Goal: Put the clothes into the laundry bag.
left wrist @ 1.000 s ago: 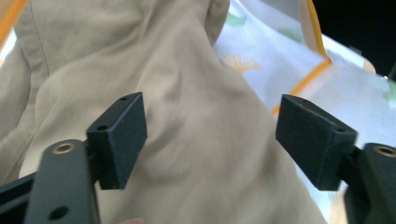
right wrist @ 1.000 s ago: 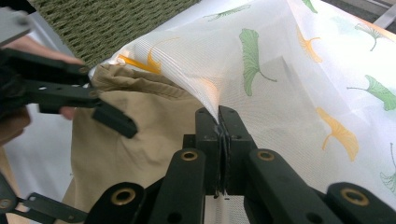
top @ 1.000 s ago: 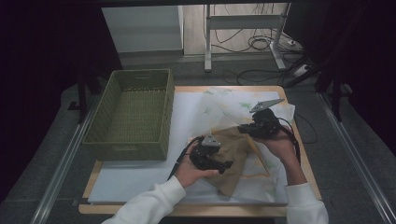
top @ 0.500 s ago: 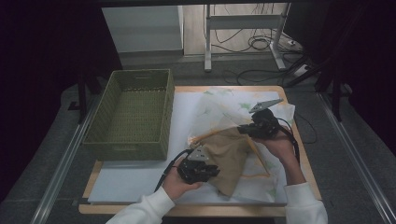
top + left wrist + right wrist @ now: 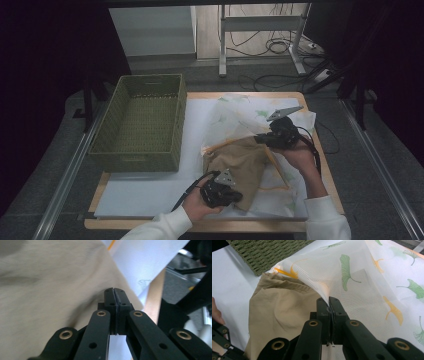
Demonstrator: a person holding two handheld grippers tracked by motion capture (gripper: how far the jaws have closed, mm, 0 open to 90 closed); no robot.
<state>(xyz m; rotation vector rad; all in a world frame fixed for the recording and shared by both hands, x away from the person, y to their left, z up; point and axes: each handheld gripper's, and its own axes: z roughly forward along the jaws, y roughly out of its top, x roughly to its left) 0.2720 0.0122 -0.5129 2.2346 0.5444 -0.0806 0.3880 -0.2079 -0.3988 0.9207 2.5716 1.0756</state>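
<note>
We log the right hand-held gripper (image 5: 329, 305) clenching the leaf-printed mesh bag (image 5: 372, 282); the left hand-held gripper (image 5: 115, 293), just closed, pinches the soft tan garment (image 5: 50, 282).

one basket (image 5: 140, 122), two cloths (one tan (image 5: 240, 165))
</note>
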